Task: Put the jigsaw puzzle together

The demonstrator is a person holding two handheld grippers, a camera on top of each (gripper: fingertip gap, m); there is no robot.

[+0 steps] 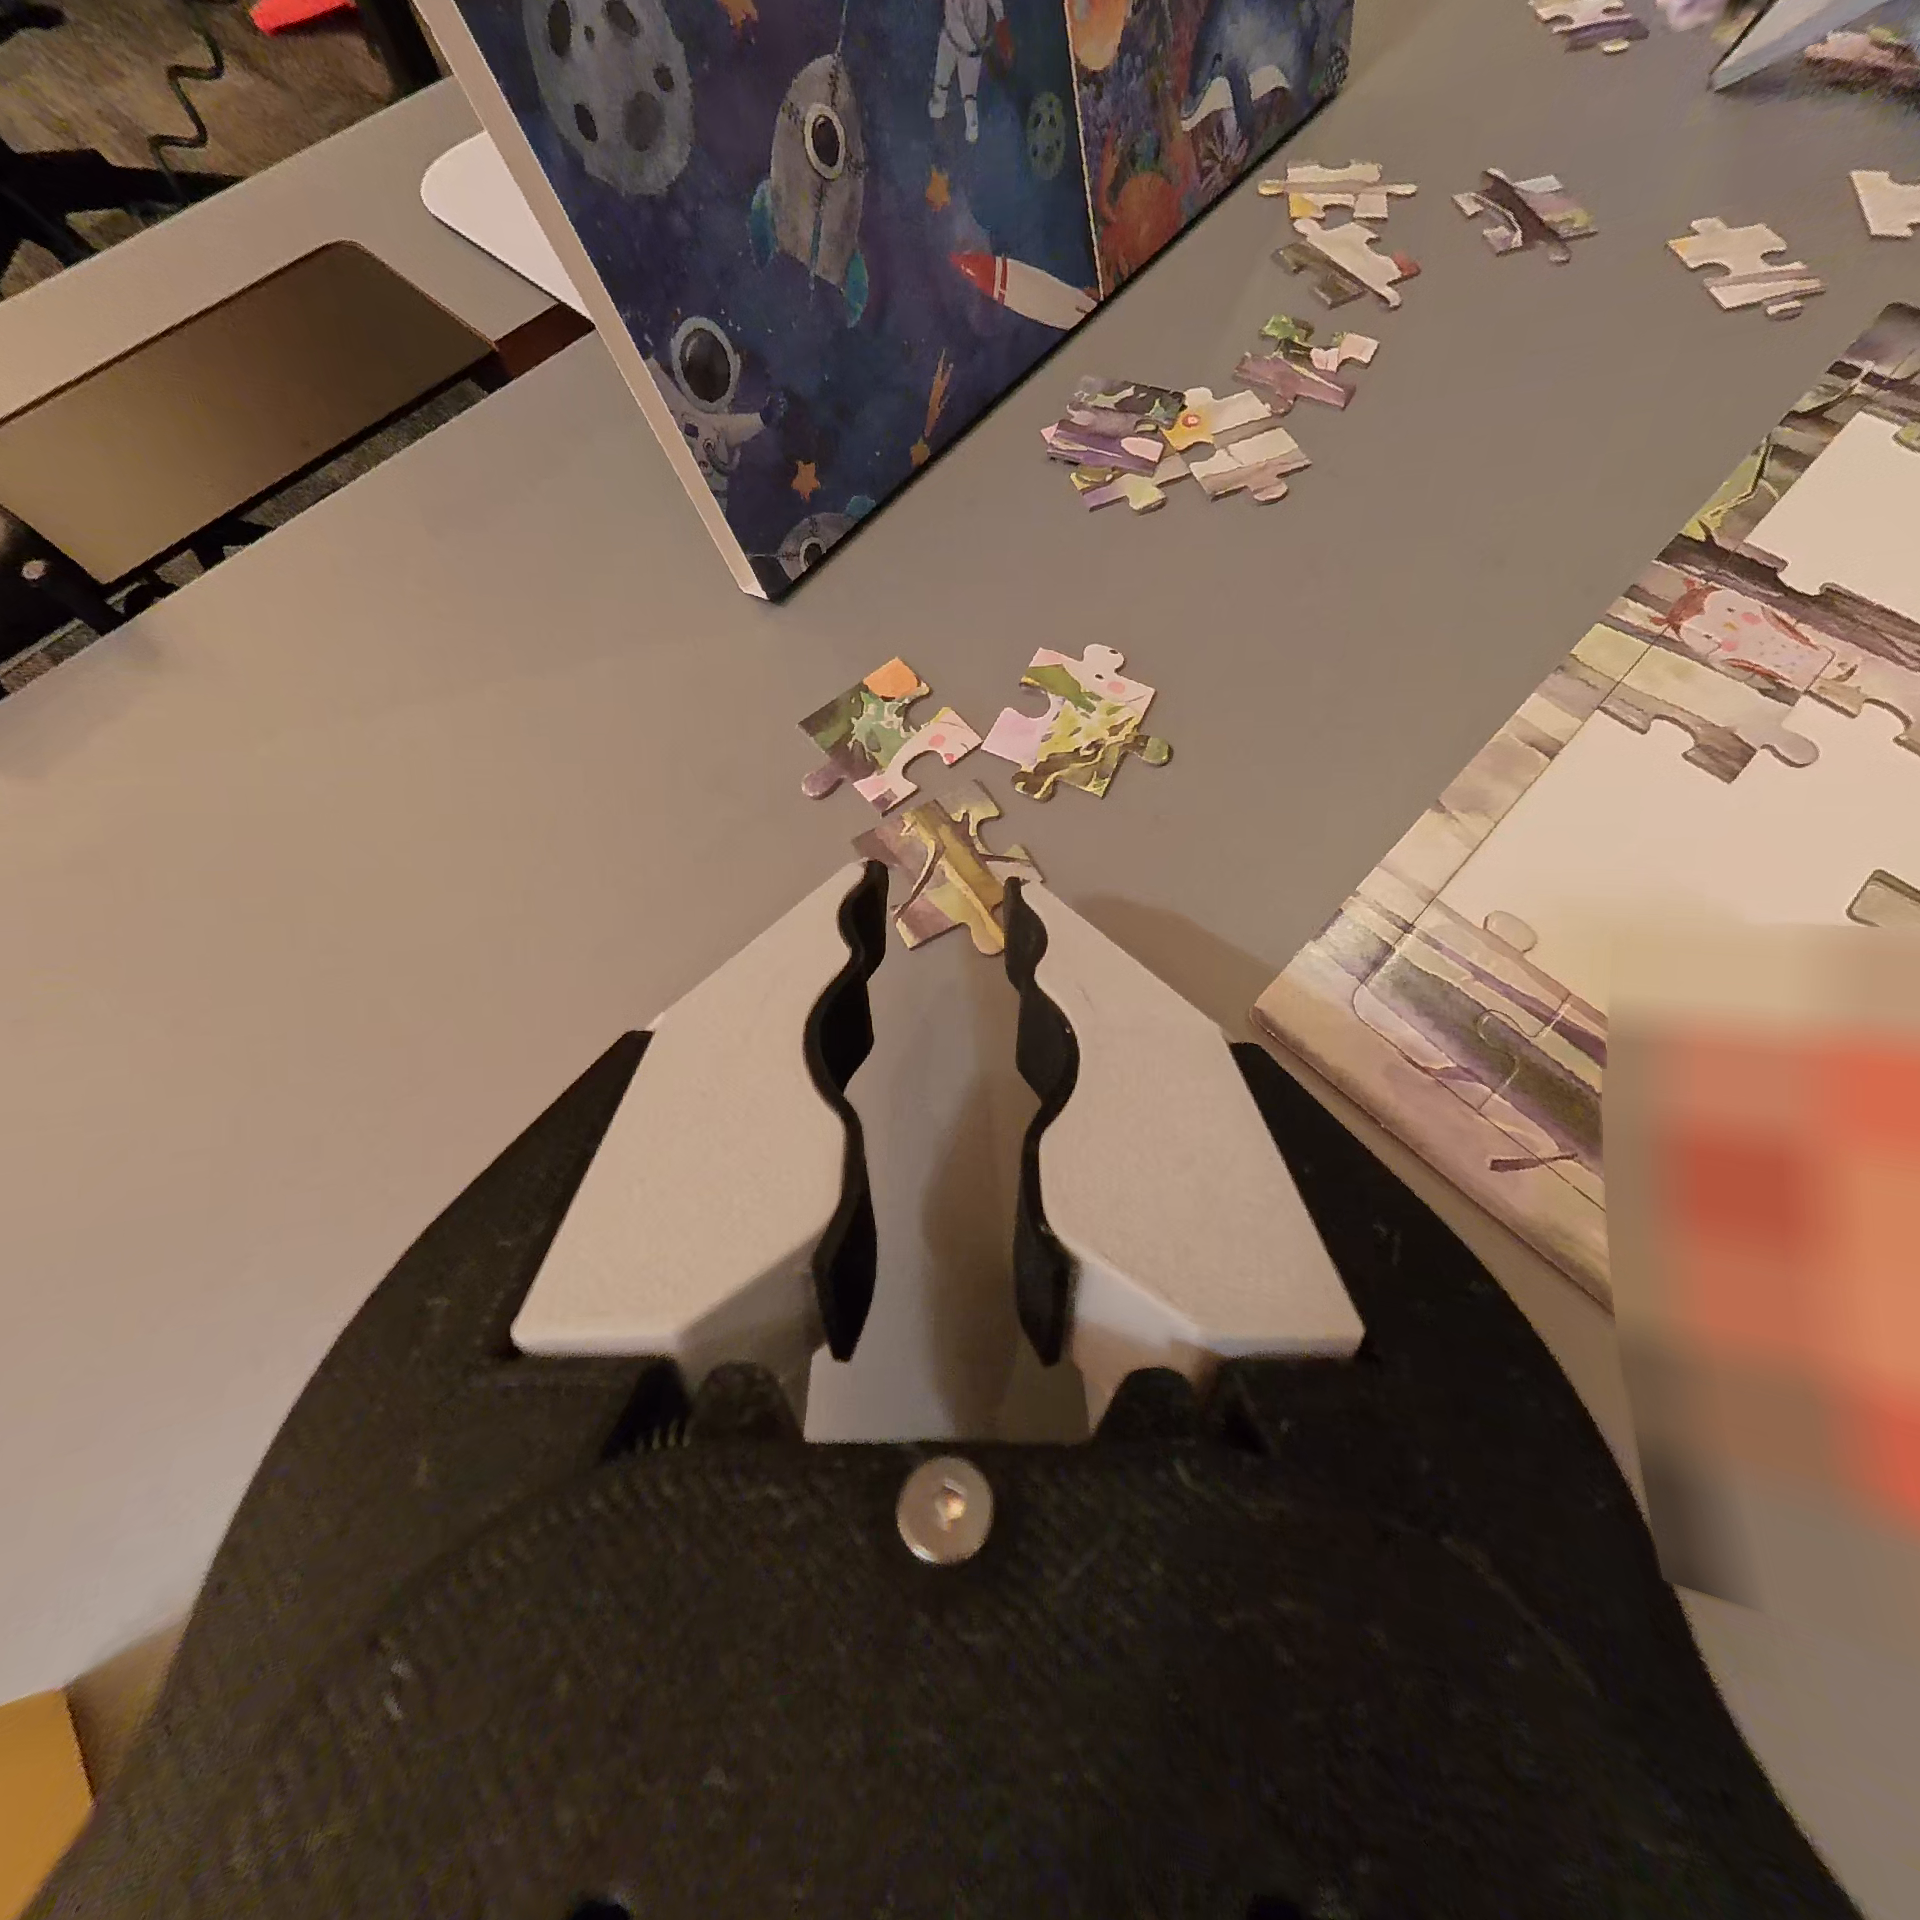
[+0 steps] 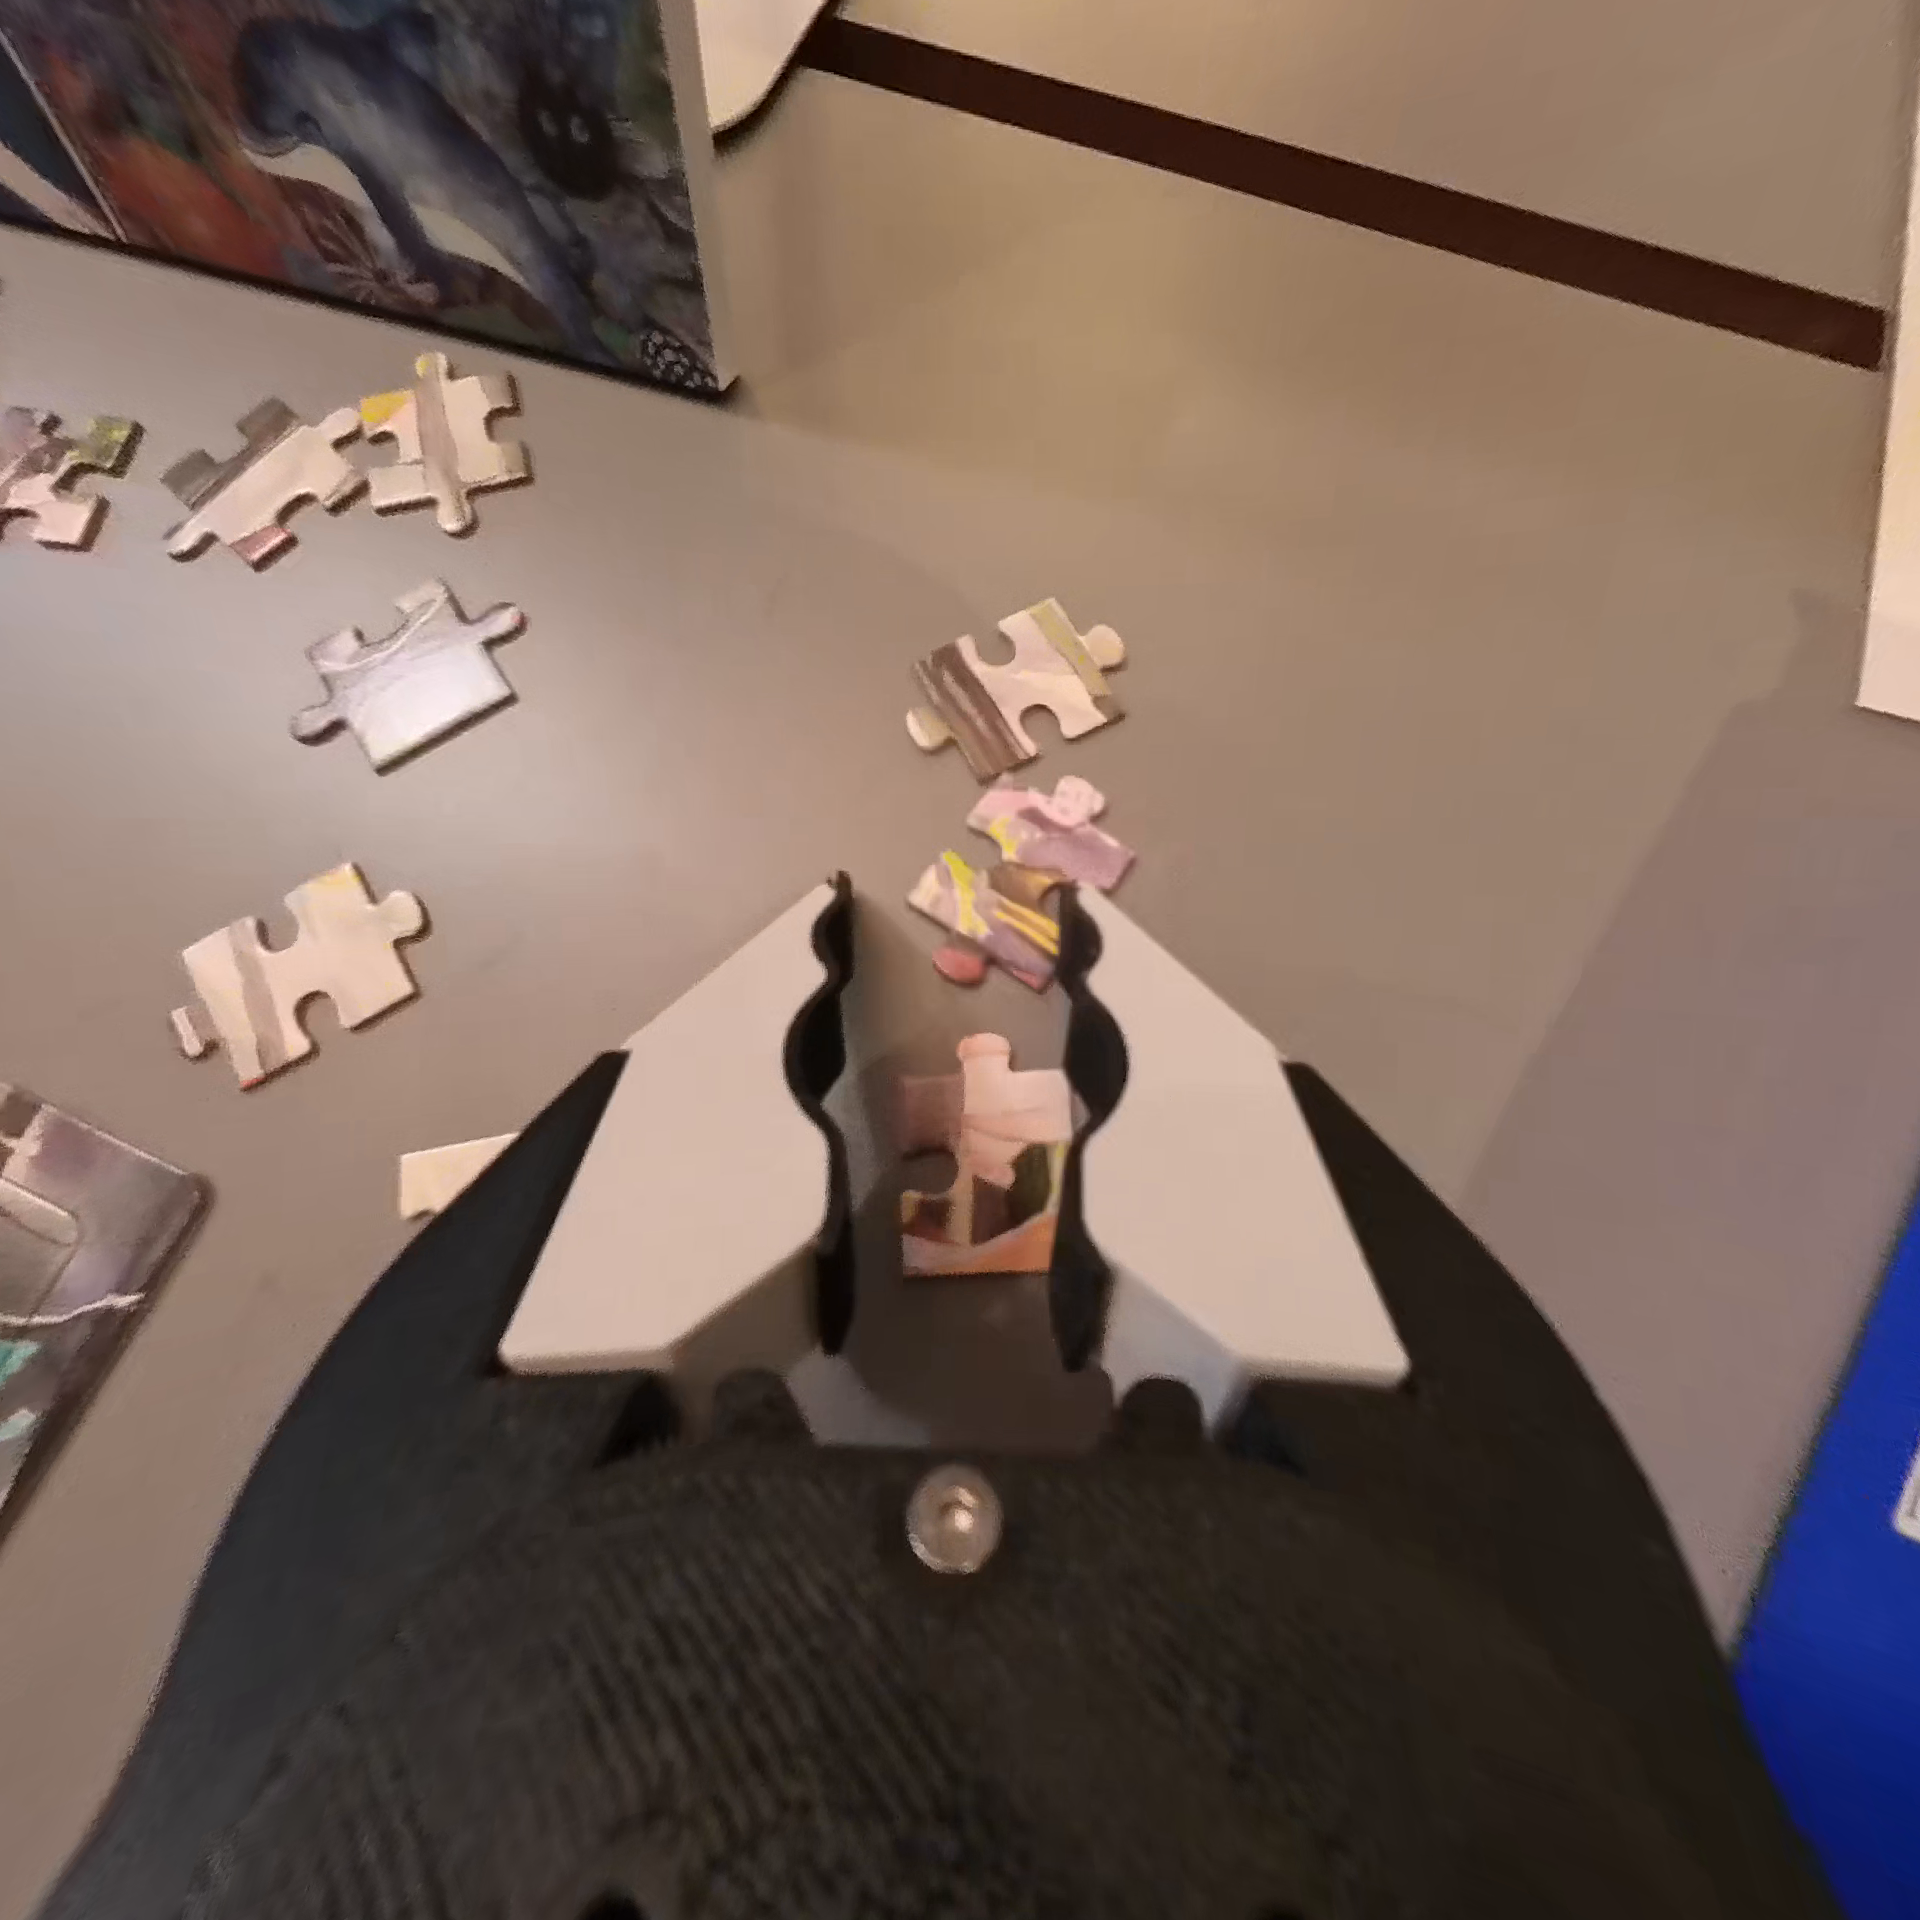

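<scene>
In the left wrist view my left gripper is slightly open, its tips straddling a green and purple puzzle piece that lies flat on the grey table. Two more loose pieces lie just beyond it. The partly assembled puzzle board is to the right. In the right wrist view my right gripper is open over a purple and yellow piece near its right fingertip. Another piece lies on the table between the fingers. The board's corner shows at lower left.
A puzzle box with a space picture stands at the back, also in the right wrist view. Several loose pieces lie scattered. A blue object and a white sheet lie at the right. The gap from one gripper's tips to the other's is roughly 45 cm.
</scene>
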